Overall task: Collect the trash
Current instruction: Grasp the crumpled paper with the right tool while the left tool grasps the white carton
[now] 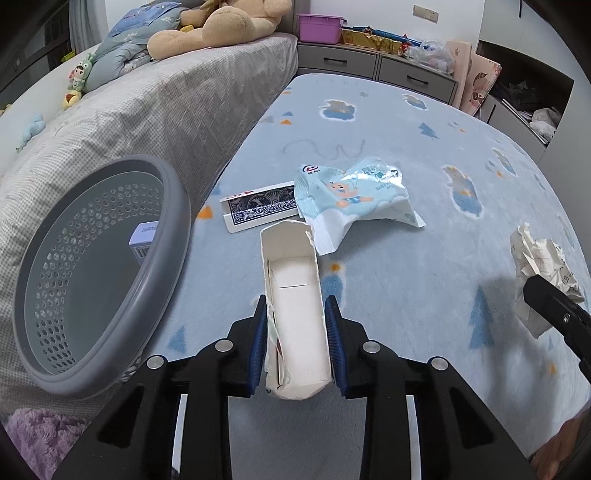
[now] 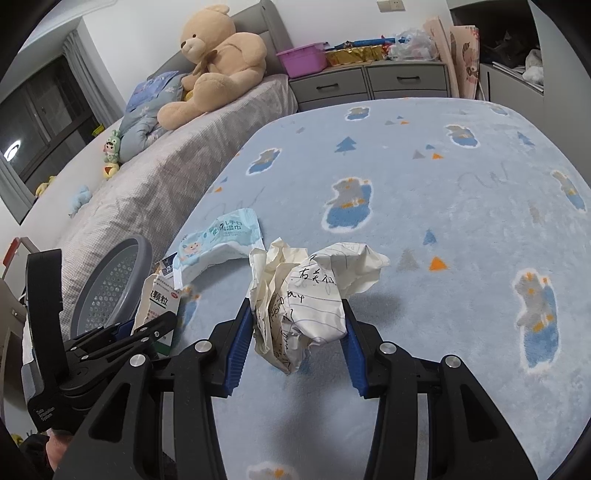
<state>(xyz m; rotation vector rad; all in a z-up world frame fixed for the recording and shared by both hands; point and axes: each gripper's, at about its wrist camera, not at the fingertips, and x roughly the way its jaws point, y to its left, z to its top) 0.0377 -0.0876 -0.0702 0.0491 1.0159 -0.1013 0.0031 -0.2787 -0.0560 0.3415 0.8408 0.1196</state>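
My left gripper [image 1: 295, 306] is shut on a torn white cardboard box [image 1: 293, 314], held above the blue patterned blanket, just right of the grey perforated basket [image 1: 177, 221]. The box also shows in the right wrist view [image 2: 159, 306]. A small box [image 1: 142, 240] lies inside the basket. My right gripper [image 2: 295, 306] is shut on a crumpled ball of written paper [image 2: 303, 295], which also shows in the left wrist view [image 1: 543, 273]. A light blue wet-wipe packet [image 1: 351, 195] and a dark playing-card box [image 1: 258, 208] lie on the blanket beyond the left gripper.
A grey bed [image 1: 147, 110] with a teddy bear [image 2: 218, 66] and small plush toys runs along the left. Grey drawers [image 1: 369, 62] with a purple bin [image 1: 319, 27] stand at the back. A purple fluffy cloth [image 1: 37, 439] lies at lower left.
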